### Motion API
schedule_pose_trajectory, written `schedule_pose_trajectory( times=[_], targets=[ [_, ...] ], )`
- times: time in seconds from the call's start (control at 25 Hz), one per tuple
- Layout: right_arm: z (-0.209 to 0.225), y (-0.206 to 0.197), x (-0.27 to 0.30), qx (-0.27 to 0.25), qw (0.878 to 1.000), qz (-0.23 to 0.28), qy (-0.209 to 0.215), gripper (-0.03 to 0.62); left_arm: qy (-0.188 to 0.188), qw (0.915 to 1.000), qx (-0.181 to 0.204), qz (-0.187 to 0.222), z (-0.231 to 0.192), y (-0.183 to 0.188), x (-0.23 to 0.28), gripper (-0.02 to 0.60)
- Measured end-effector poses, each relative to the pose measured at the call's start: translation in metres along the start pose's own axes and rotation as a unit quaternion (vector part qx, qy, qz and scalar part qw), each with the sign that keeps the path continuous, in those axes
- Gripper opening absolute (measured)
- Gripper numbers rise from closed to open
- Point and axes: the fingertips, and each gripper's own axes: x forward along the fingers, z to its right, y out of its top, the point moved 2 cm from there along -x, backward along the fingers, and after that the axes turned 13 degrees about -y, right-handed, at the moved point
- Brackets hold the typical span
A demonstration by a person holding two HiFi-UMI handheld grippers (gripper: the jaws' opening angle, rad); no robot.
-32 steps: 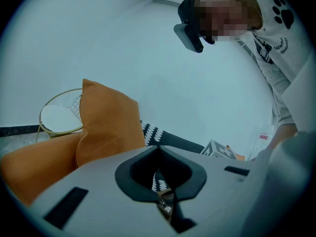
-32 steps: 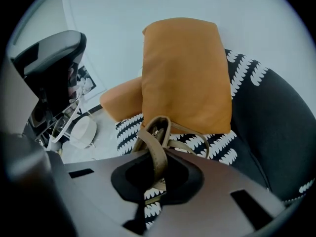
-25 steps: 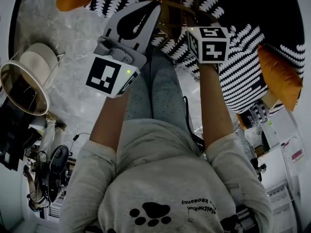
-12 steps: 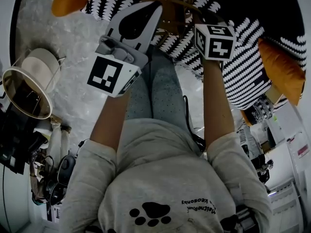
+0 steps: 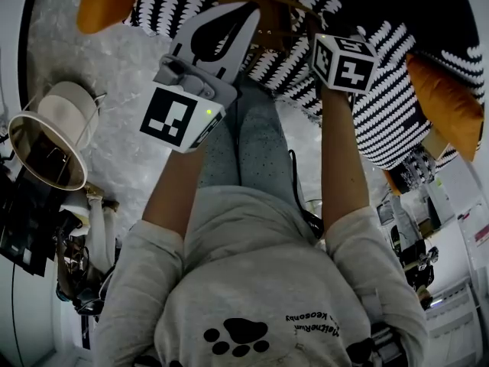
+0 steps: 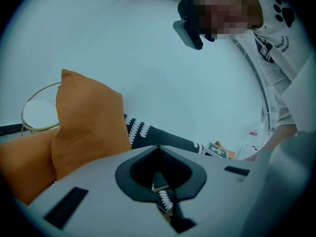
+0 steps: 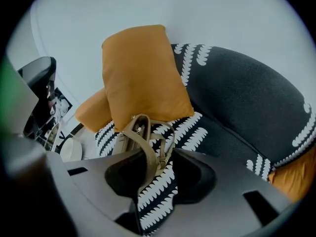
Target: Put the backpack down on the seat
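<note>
1. Seat (image 5: 382, 90) fabric, black with white leaf marks, is spread across the head view from 11 to 2 o'clock. Its front edge is met just beyond the person's knees (image 5: 252, 128). Pale speckled floor (image 5: 130, 75) is left open at 10 o'clock.
2. The backpack (image 5: 263, 14), tan, is seen at 12 o'clock, set on the seat cushion. In the right gripper view it is leant against an orange cushion (image 7: 140, 78).
3. The right gripper (image 7: 148, 196) is clenched on the backpack's strap (image 7: 146, 164), which is led down through the jaw opening into the slit.
4. The left gripper (image 5: 237, 17) is held with its jaws drawn together, the tip just beside the backpack. A thin tan sliver is glimpsed in its gap, but whether it is pinched cannot be told.
5. The seat is flanked by a second orange cushion (image 5: 443, 102) at 2 o'clock. A round wire-framed side table (image 5: 46, 140) is stood at 9 o'clock, well apart from the seat, and cluttered cables (image 5: 76, 281) are piled at 8 o'clock.
6. Against a second ago, the right gripper's marker cube (image 5: 344, 60) is found slightly nearer 1 o'clock, the backpack is shown higher in the head view, and the left gripper is barely shifted.
</note>
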Motion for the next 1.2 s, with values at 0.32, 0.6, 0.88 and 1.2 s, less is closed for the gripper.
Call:
schedule_pose_trajectory(
  times=[0.32, 0.6, 0.88, 1.2],
  targets=[
    [0.023, -0.005, 0.002, 0.038, 0.998, -0.006, -0.052, 0.146, -0.016, 0.9998, 0.002, -0.012, 0.009, 0.001, 0.01, 0.018],
    [0.042, -0.023, 0.016, 0.044, 0.996, -0.033, -0.068, 0.146, -0.023, 0.9995, -0.001, -0.024, 0.013, -0.007, 0.022, 0.02],
    [0.027, -0.035, 0.024, -0.004, 0.998, -0.038, -0.043, 0.146, -0.032, 0.9982, 0.003, -0.05, 0.013, -0.028, 0.038, 0.018],
    [0.005, -0.031, 0.015, -0.021, 1.0, -0.013, -0.014, 0.146, -0.033, 0.9974, 0.0, -0.064, 0.016, -0.041, 0.038, 0.019]
  ],
)
